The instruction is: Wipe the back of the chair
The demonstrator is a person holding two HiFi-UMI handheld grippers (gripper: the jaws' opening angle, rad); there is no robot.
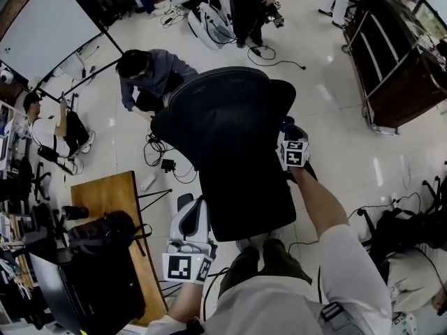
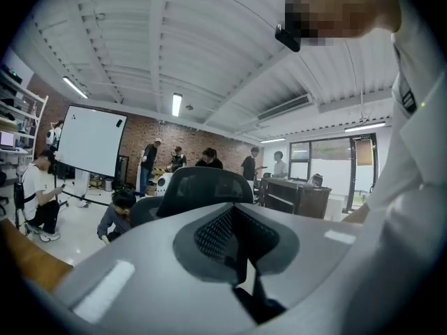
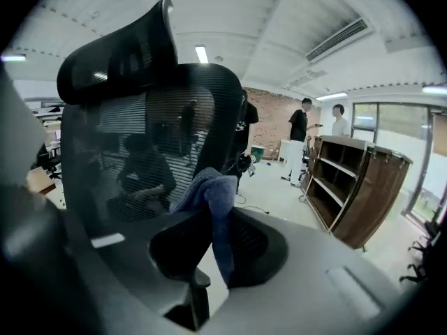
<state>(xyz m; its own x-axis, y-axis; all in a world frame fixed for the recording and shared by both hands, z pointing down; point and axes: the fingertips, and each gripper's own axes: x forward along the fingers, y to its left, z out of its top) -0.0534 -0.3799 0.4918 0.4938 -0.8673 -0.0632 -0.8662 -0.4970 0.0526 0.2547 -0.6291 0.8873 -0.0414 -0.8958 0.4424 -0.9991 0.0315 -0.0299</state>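
In the head view the chair (image 1: 230, 138) fills the middle, and its back hides its base, the tips of the right gripper (image 1: 290, 135) and the cloth (image 3: 209, 194) they pinch. In the right gripper view the chair's mesh dims the people (image 3: 143, 173) behind it to dark shapes. Left of the chair, a dark bag (image 1: 105, 236) covers part of the counter (image 1: 105, 197).

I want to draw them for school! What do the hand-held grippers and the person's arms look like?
The left hand-held gripper and the right hand-held gripper both have wide, smooth, pale grey jaws with black dotted pads on the inside. Each carries a cube covered in black-and-white square markers. The person wears a white shirt with short sleeves.
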